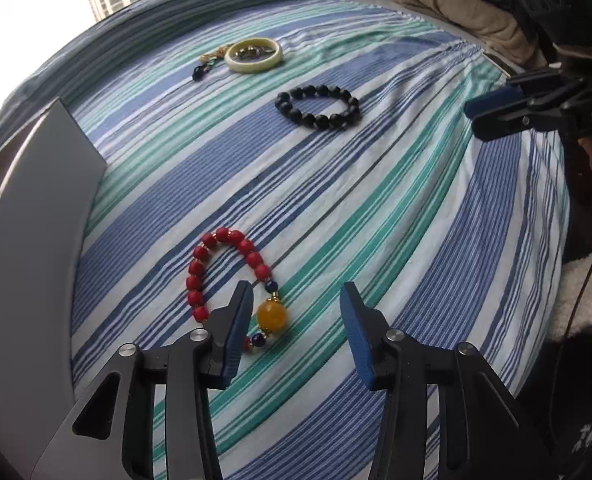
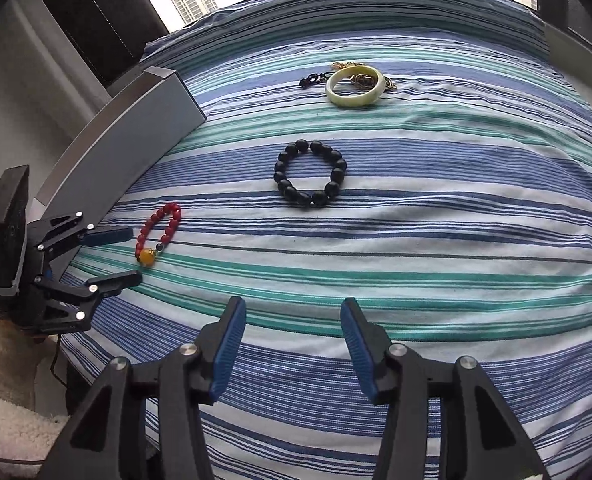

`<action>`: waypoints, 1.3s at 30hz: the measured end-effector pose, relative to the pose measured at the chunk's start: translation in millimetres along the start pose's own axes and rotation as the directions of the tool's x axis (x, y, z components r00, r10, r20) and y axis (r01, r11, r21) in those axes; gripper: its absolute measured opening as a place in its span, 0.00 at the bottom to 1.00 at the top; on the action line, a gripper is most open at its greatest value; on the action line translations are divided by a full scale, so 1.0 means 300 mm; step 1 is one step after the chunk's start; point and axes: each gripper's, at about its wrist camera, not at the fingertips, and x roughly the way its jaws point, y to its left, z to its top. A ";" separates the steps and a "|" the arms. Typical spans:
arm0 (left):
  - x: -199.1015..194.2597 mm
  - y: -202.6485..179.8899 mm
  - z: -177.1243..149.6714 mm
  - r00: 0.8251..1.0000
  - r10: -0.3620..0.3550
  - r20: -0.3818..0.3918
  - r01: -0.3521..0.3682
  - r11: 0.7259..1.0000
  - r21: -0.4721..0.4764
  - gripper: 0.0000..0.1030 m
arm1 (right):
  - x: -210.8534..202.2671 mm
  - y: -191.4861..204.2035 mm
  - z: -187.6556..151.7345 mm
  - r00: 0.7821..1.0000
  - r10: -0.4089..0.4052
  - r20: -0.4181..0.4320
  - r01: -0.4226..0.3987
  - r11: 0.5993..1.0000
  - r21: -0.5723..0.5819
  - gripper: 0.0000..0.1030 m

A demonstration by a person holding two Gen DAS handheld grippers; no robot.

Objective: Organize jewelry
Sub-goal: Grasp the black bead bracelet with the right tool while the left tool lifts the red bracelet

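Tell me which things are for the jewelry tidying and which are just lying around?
For the job: red bead bracelet, black bead bracelet, pale bangle, the tangle of small pieces by it, grey box.

Just lying about: tan blanket, striped sheet.

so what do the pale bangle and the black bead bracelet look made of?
Pale bangle: one rigid ring, creamy green-white with a glossy sheen, looks like jade or similar polished stone, though glass or resin is possible.
Black bead bracelet: round dark beads, mostly matte with faint highlights, possibly stone or dark wood; cannot tell which.
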 end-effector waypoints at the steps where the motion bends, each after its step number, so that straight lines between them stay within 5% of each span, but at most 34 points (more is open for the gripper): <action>1: 0.014 0.002 -0.001 1.000 0.000 -0.016 0.000 1.000 0.003 0.41 | -0.004 0.000 0.014 1.000 0.008 -0.006 -0.008 1.000 -0.009 0.49; 5: 0.033 0.005 -0.005 0.999 -0.030 -0.027 0.030 0.999 -0.024 0.36 | -0.013 0.022 0.110 1.000 -0.001 -0.020 -0.001 0.993 -0.115 0.49; 7: 0.027 0.003 -0.005 0.999 -0.043 -0.025 0.042 0.998 -0.037 0.15 | 0.019 0.052 0.159 0.999 -0.017 -0.041 0.007 0.976 -0.217 0.50; 13: 0.007 0.002 -0.023 0.999 -0.052 -0.014 0.050 0.993 -0.103 0.15 | 0.199 0.120 0.276 0.993 -0.066 -0.099 0.016 0.901 -0.433 0.50; 20: -0.069 0.042 -0.048 0.999 -0.037 0.034 0.044 0.974 -0.221 0.15 | 0.364 0.143 0.343 0.988 -0.068 -0.135 0.002 0.900 -0.436 0.50; 22: -0.094 0.059 -0.055 0.999 -0.029 0.045 0.040 0.966 -0.255 0.15 | 0.385 0.150 0.339 0.988 -0.078 -0.137 0.013 0.905 -0.426 0.42; 23: -0.110 0.069 -0.058 0.998 -0.026 0.051 0.039 0.961 -0.275 0.15 | 0.385 0.154 0.340 0.988 -0.101 -0.118 0.042 0.903 -0.427 0.25; 24: -0.126 0.083 -0.061 0.998 -0.023 0.057 0.038 0.954 -0.297 0.15 | 0.384 0.151 0.343 0.987 -0.107 -0.123 0.047 0.909 -0.413 0.12; 34: -0.430 0.212 -0.070 0.989 0.074 0.128 0.003 0.855 -0.519 0.15 | 0.094 0.176 0.423 0.995 0.100 -0.030 -0.105 0.956 -0.273 0.12; 39: -0.659 0.347 -0.125 0.966 0.192 0.176 -0.033 0.761 -0.648 0.15 | -0.052 0.346 0.520 0.973 0.228 0.036 -0.205 0.924 -0.322 0.12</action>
